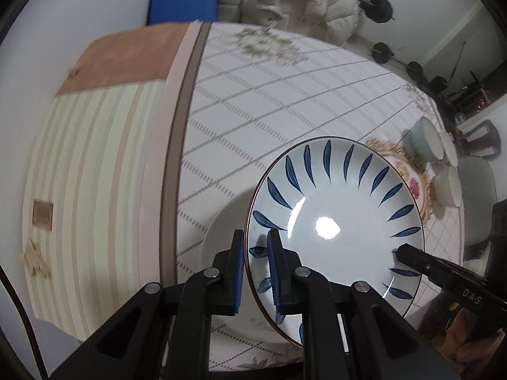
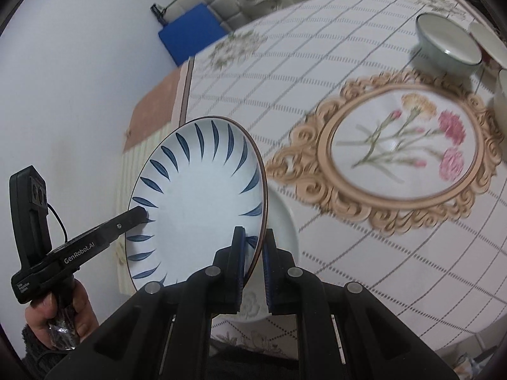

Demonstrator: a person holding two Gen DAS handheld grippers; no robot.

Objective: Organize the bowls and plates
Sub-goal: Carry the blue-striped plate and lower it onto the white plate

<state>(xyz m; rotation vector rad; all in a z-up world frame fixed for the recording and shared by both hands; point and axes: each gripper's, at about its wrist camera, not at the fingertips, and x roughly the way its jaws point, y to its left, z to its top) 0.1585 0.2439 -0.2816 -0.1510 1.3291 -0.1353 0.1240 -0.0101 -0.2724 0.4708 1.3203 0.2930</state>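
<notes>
Left wrist view: left gripper (image 1: 256,259) pinched the near rim of the blue-leaf plate (image 1: 336,221), which was held above a plain white plate (image 1: 221,231) on the table (image 1: 269,95). Right gripper (image 1: 400,250) clamped the plate's opposite rim.

Right wrist view: right gripper (image 2: 253,253) fingers pressed on the blue-leaf plate (image 2: 196,202) rim; pale bowl (image 2: 450,42) sat well beyond the plate.

Evenly bright indoor lighting from overhead. Specular glare at centre of plate (image 1: 336,221), soft shadow cast beside it on tablecloth (image 1: 285,101). Motion blur away from plate. Strong fisheye curvature, dark vignette toward corners.
</notes>
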